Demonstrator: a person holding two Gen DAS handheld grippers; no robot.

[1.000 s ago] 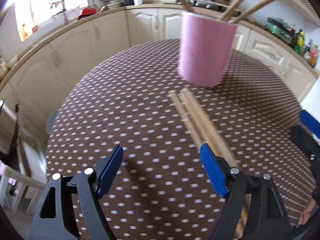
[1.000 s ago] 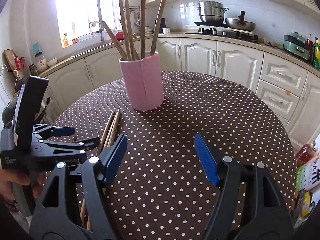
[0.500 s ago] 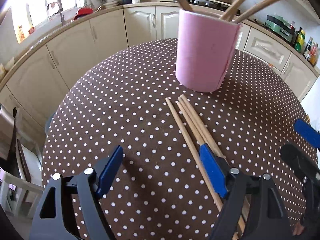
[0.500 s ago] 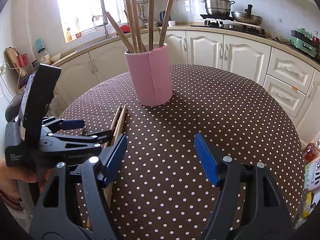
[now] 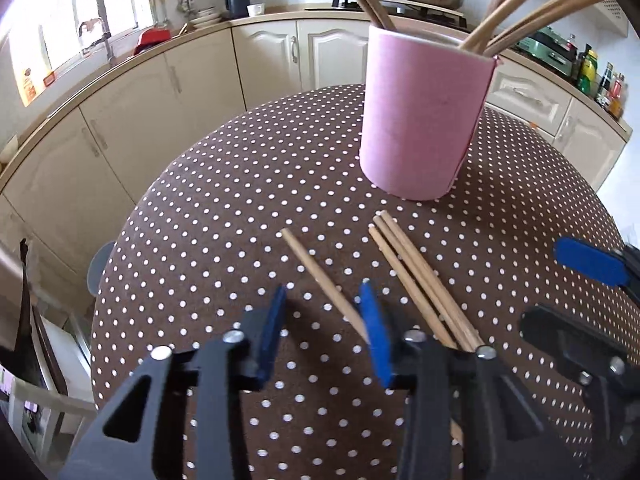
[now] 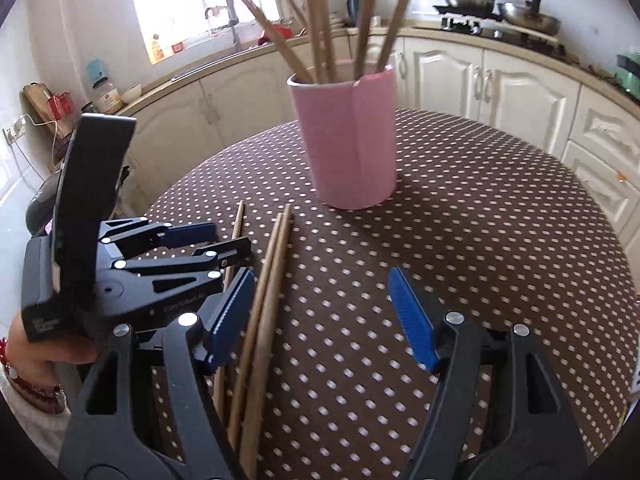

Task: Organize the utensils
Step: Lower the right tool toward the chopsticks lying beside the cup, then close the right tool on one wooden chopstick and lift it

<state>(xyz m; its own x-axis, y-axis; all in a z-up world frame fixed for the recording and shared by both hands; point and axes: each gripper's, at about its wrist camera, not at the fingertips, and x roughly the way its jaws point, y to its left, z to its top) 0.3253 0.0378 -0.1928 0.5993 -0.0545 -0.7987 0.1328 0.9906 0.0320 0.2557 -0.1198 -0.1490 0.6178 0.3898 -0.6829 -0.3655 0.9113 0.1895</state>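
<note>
My left tongs (image 5: 322, 312) sit low over the brown dotted tablecloth (image 5: 224, 200) with their blue pads (image 5: 270, 324) drawn in to a narrow gap, and a single chopstick (image 5: 320, 276) runs diagonally into that gap, close against the right pad; I cannot tell whether the pads actually pinch it. Just to the right of it, apart from the single stick, a bundle of chopsticks (image 5: 416, 280) lies flat on the cloth, side by side and touching, their far ends pointing toward the pink holder (image 5: 424, 120). That holder stands upright on the table just beyond the loose sticks and already has several chopsticks (image 5: 516, 8) leaning out of its top. From my right side the left tongs show at the left edge, held in my left hand (image 6: 44, 348), with the single stick's tip poking out past them. My right tongs (image 6: 324, 312) are spread wide and hold nothing; the bundle runs just inside their left pad, under its edge. Cream kitchen cabinets (image 6: 500, 92) curve round behind the table.
</note>
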